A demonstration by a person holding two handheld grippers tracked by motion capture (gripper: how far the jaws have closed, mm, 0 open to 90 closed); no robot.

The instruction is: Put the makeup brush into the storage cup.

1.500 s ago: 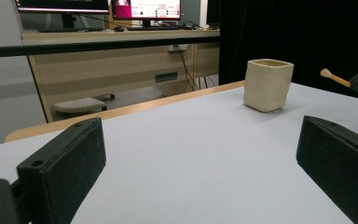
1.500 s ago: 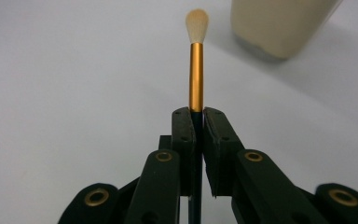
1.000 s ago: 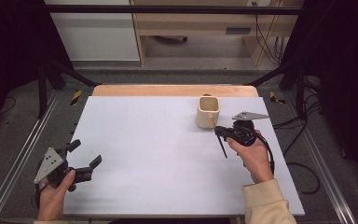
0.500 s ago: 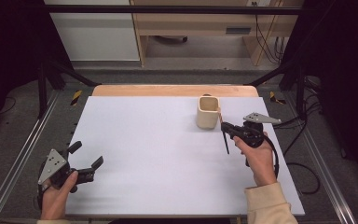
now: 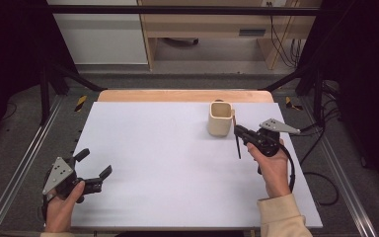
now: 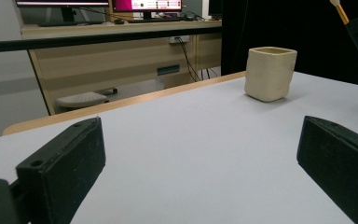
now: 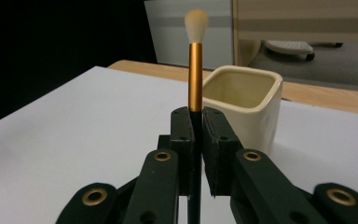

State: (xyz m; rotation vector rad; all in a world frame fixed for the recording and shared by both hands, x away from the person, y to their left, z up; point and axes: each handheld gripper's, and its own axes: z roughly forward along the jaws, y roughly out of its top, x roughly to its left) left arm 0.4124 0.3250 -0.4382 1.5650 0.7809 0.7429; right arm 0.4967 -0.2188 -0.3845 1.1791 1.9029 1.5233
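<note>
A cream square cup (image 5: 220, 120) stands upright on the white table top (image 5: 168, 163), right of centre toward the back. My right gripper (image 5: 239, 132) is just right of the cup, shut on a thin brush (image 5: 237, 143) with a black handle. In the right gripper view the brush (image 7: 196, 70) rises upright from between the pads, with a gold ferrule and pale bristles, and the cup (image 7: 247, 102) is close behind it. My left gripper (image 5: 95, 163) rests at the table's near left, open with nothing between its fingers. From there the cup (image 6: 270, 73) is far off.
A wooden strip (image 5: 182, 95) borders the table's far edge. Metal rails (image 5: 22, 168) run along both sides, and cables (image 5: 321, 148) trail at the right. A desk with monitors (image 6: 144, 5) stands beyond the table.
My right hand has shifted slightly to the right. The brush has swung more upright, its bristle end now beside the cup's rim. The left gripper has stayed put.
</note>
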